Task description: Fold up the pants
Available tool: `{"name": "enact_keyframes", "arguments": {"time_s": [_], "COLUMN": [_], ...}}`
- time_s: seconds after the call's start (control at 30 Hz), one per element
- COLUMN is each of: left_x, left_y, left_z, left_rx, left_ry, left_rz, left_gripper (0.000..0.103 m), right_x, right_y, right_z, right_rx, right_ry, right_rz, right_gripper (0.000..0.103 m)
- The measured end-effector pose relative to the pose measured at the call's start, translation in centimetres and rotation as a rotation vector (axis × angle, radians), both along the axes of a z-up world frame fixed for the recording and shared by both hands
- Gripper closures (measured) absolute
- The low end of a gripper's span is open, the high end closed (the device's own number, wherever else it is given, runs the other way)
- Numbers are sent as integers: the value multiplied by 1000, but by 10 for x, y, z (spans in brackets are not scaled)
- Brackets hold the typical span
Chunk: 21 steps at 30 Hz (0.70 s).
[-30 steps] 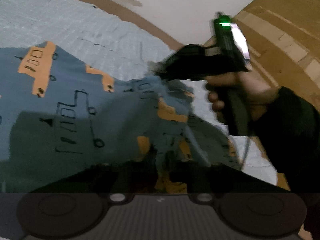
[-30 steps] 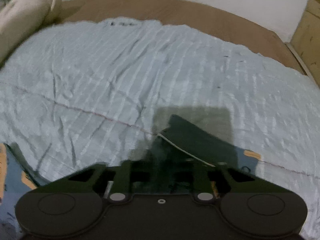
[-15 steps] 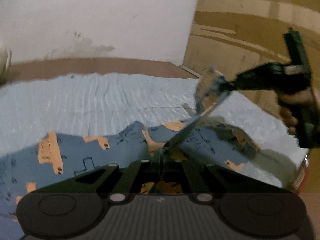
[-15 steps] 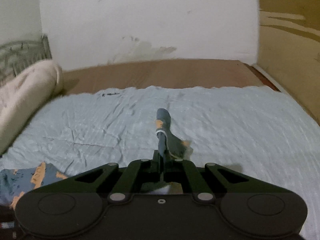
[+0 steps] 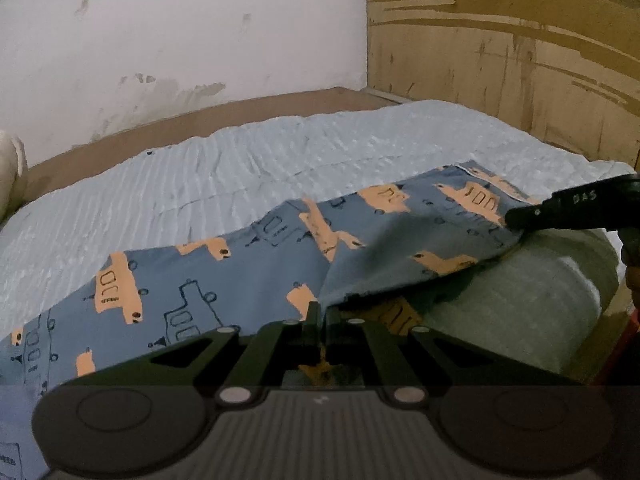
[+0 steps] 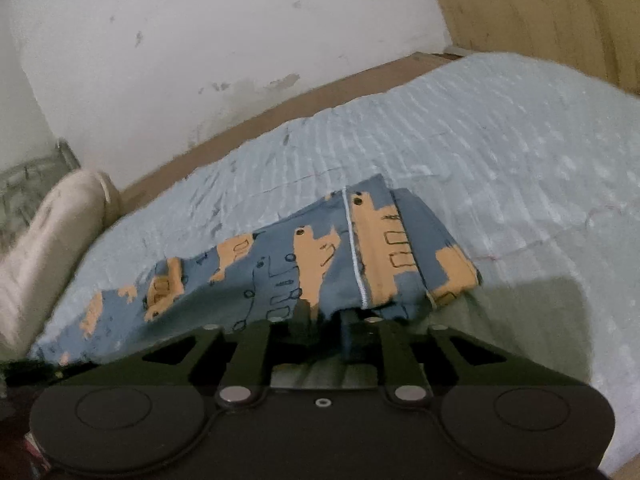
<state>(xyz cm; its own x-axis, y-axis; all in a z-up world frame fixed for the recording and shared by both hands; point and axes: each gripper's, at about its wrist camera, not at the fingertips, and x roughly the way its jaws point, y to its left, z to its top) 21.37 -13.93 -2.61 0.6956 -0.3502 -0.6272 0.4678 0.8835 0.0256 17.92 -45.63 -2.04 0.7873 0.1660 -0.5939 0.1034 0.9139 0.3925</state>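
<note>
Bed (image 5: pixel 280 160) filled most of both views: pale blue ribbed cover, brown frame edge along the far side, white stained wall (image 5: pixel 180 28) behind it, wooden panel (image 5: pixel 500 52) on the far right. A cream bolster pillow (image 6: pixel 48 240) lay at the far left of the bed in the right wrist view.

Pants (image 5: pixel 248 272), blue with orange vehicle print, were spread across the near half of the cover, running from near left toward far right in the left wrist view. One section was lifted off the cover at the right, throwing a shadow below it; the rest lay flat on the bed. In the right wrist view the pants (image 6: pixel 320 256) showed a white stitched seam and a folded-over end at the right.

My left gripper (image 5: pixel 320 322) had its jaws together, pinching a fold of the fabric at the near edge.

My right gripper (image 6: pixel 324 320) sat on the near edge of the raised part, cloth draped over its tips; jaws looked clamped on the fabric, though the cloth hid the contact. From the left wrist view I saw it (image 5: pixel 516 218) come in from the right, tip touching the lifted edge.
</note>
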Motion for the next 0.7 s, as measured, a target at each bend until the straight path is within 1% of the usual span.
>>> {"name": "enact_keyframes", "arguments": {"time_s": [0.03, 0.07, 0.1, 0.23, 0.43, 0.47, 0.5, 0.53, 0.63, 0.7], "left_x": [0, -1, -1, -3, -6, -6, -6, -7, -8, -9], "left_y": [0, 0, -1, -5, -13, -15, -16, -17, -21, -23], "left_z": [-1, -1, -2, -3, -4, -4, -4, -4, -2, -2], "left_rx": [2, 6, 9, 16, 33, 35, 36, 36, 24, 16], "left_ry": [3, 7, 9, 15, 18, 19, 20, 20, 20, 24], "left_rz": [2, 4, 5, 9, -3, -4, -5, -5, -9, -24], "left_gripper": [103, 103, 103, 103, 103, 103, 103, 103, 103, 103], "right_x": [0, 0, 0, 9, 22, 25, 27, 28, 25, 20], "right_y": [-3, -6, -9, -26, -39, -41, -43, -43, -45, -47], "right_z": [-1, -1, -1, 0, 4, 3, 3, 3, 9, 14], "right_rx": [22, 45, 66, 141, 131, 126, 109, 84, 23, -22], "right_ry": [-9, -22, -34, -68, -89, -81, -68, -63, -103, -126], "right_rz": [0, -2, -4, -36, -78, -83, -86, -88, -98, -124], "right_gripper": [78, 71, 69, 66, 65, 69, 87, 96, 97, 97]}}
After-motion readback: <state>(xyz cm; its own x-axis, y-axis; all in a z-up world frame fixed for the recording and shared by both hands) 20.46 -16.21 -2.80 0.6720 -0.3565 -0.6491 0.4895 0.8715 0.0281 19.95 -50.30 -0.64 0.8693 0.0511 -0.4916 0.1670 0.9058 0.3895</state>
